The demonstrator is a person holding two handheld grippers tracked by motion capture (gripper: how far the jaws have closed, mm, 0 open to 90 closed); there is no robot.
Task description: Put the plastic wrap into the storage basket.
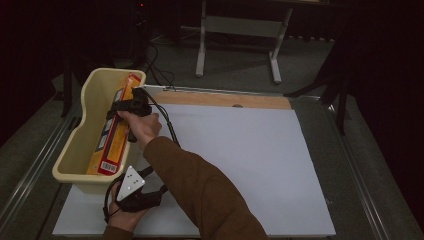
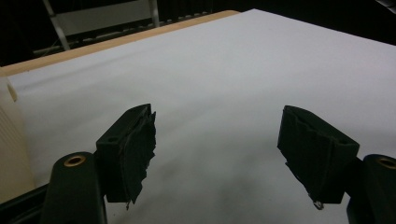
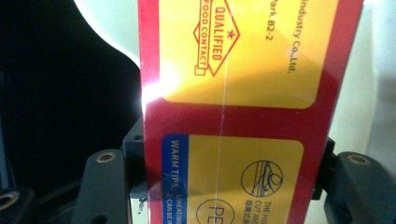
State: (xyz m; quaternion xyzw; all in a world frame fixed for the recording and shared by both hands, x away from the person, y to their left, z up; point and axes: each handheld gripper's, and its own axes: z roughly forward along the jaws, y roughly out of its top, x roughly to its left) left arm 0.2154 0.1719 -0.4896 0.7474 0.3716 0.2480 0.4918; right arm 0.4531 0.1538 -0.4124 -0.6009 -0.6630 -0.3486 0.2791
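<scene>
— Tongs on the right (image 1: 120, 108) are pinching the box (image 1: 114, 131), aren't they?

— Yes. In the right gripper view the red and yellow box (image 3: 243, 112) sits between the two black jaws, one against each long edge. You can read "QUALIFIED FOOD CONTACT" and "WARM TIPS" on its face.

— Where's the box, exactly?

— In the cream tub (image 1: 75, 145) at the left edge of the tabletop (image 1: 250, 165). It's long and narrow, lying lengthwise in the tub, far end tilted up toward the tub's back rim, near end down by the front wall with a barcode label showing.

— And the arm?

— The right hand (image 1: 144, 126) reaches across from the lower right, brown sleeve (image 1: 200, 190) over the white sheet, the gripper out over the tub's right wall. A black cable (image 1: 167, 122) loops back from it.

— What about the left tongs (image 1: 145, 192)?

— Spread wide, nothing between them. In the left gripper view the jaws stand well apart above bare white sheet (image 2: 224, 84), with the tub's edge (image 2: 14, 140) just at the left. From above, the left hand (image 1: 122, 212) holds that gripper low at the near edge, just in front of the tub, its grey plate (image 1: 131, 181) facing up.

— Anything else on the tabletop?

— A strip of bare wood (image 1: 225, 100) along the far side, beyond the sheet.
</scene>
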